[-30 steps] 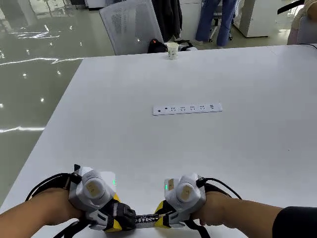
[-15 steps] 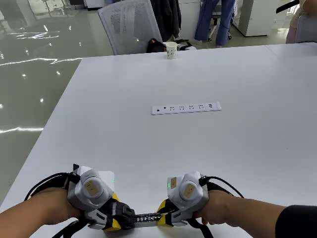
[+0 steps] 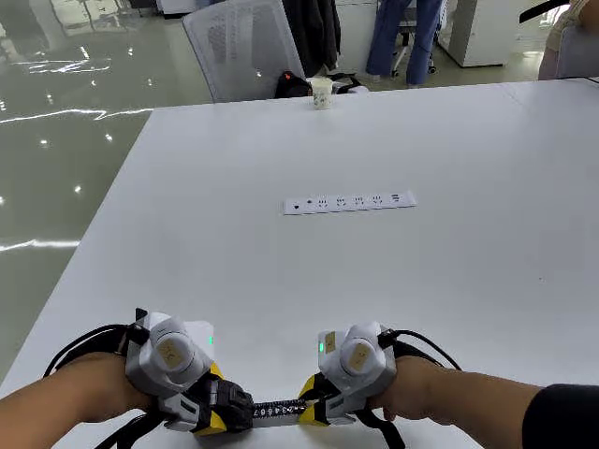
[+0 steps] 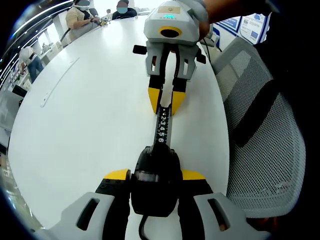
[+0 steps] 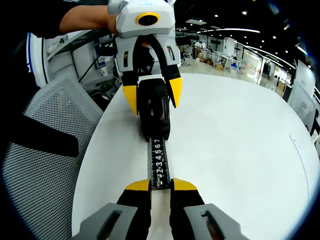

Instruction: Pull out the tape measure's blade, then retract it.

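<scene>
Our left hand-held gripper (image 3: 221, 408) is clamped on the black case of the tape measure (image 4: 155, 185), its yellow-tipped jaws pressing the case from either side. Our right hand-held gripper (image 3: 307, 404) faces it tip to tip, jaws pinched together on the free end of the blade (image 5: 158, 162). Beneath both we see the white counter (image 3: 281, 131), broad and stretching far ahead, with the two grippers held low at its near edge. Just beyond the far edge stands a grey mesh office chair (image 3: 248, 42), and past it we see a person's legs (image 3: 401, 33) in blue jeans. Out in the middle of the counter, well apart from the grippers, lies a white power strip (image 3: 349, 202), its long side across our view. The tape measure sits between the two grippers, close over the counter's surface; we cannot tell whether it touches. A paper cup (image 3: 322, 94) stands upright at the far edge, near the chair. Smallest is the drawn stretch of blade, a short black strip with white numerals. We can read 2 to 7 in the right gripper view, running straight from the case's mouth to the right jaws.
</scene>
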Demonstrator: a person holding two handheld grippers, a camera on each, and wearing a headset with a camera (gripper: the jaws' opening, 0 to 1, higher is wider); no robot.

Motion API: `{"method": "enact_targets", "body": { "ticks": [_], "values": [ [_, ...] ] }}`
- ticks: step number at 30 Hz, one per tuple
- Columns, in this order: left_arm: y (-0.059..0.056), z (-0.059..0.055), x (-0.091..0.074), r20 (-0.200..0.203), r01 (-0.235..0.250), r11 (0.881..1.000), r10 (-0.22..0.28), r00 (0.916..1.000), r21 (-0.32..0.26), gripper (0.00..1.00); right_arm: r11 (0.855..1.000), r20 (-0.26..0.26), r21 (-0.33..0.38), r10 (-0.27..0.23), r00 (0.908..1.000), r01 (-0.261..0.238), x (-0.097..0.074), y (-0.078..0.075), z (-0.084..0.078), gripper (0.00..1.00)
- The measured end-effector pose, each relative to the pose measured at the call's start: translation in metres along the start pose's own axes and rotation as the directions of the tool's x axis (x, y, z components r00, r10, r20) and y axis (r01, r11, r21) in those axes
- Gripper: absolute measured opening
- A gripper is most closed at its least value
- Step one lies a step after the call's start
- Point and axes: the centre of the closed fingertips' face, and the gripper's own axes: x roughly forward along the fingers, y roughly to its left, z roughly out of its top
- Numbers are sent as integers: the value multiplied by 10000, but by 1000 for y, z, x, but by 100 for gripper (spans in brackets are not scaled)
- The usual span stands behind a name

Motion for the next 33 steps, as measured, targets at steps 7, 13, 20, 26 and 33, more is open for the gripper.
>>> {"method": "enact_targets", "body": {
  "ticks": [7, 13, 20, 26, 33],
  "values": [
    [0, 0, 0, 16, -12, 10000, 13, 10000, -46, 31, 10000, -132, 12, -11, 9999, 11, -3, -1, -5, 10],
    [0, 0, 0, 33, 28, 9999, -27, 10000, -102, 31, 10000, -147, 55, -4, 9999, 4, -6, -2, -8, 10],
    [0, 0, 1, 4, 71, 9999, -71, 10000, -125, 31, 10000, -145, 77, 20, 9999, -18, -8, -2, -9, 10],
    [0, 1, 1, -1, 62, 9999, -62, 10000, -127, 31, 9999, -120, 150, 20, 9999, -18, -9, -3, -11, 10],
    [-1, 1, 1, 21, 4, 9999, -3, 10000, -141, 31, 9998, -144, 206, 14, 9999, -11, -11, -1, -14, 10]
  ]
}}
